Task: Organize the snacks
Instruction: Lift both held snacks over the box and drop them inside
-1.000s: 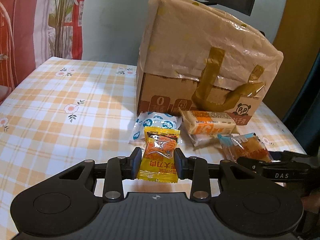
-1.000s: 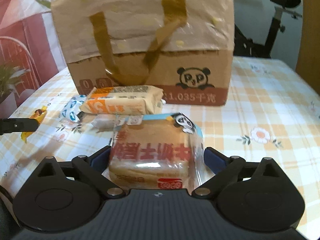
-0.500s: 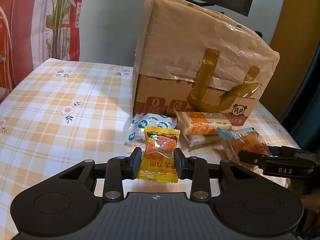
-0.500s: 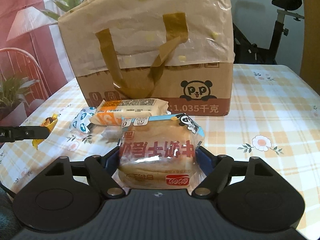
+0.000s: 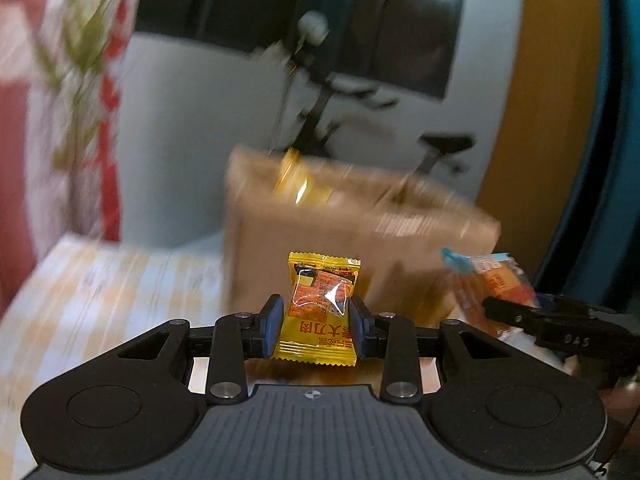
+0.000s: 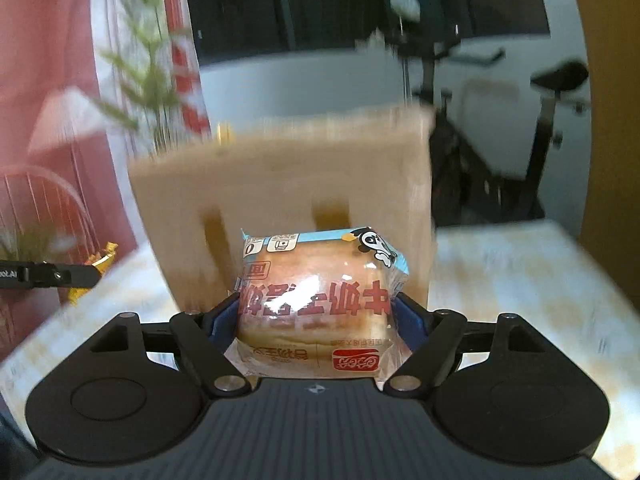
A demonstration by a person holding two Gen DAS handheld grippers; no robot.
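My left gripper [image 5: 316, 316] is shut on a small yellow snack packet [image 5: 320, 308] and holds it in the air in front of the brown paper bag [image 5: 352, 232]. My right gripper [image 6: 316, 312] is shut on a wrapped bread bun [image 6: 316, 300] with a blue panda label, also lifted in front of the bag [image 6: 280, 184]. The bun [image 5: 492, 284] and right gripper show at the right of the left wrist view. The yellow packet [image 6: 98, 258] and left gripper show at the left of the right wrist view. Both views are motion-blurred.
The bag stands on a table with a checked cloth [image 5: 100, 280]. An exercise bike [image 6: 520, 128] stands behind the table. A red curtain and a plant [image 6: 152, 64] are at the left. The other snacks on the table are out of view.
Both grippers have risen sharply with their snacks, from just above the table to near the height of the bag's top. The snacks left on the table have dropped out of view.
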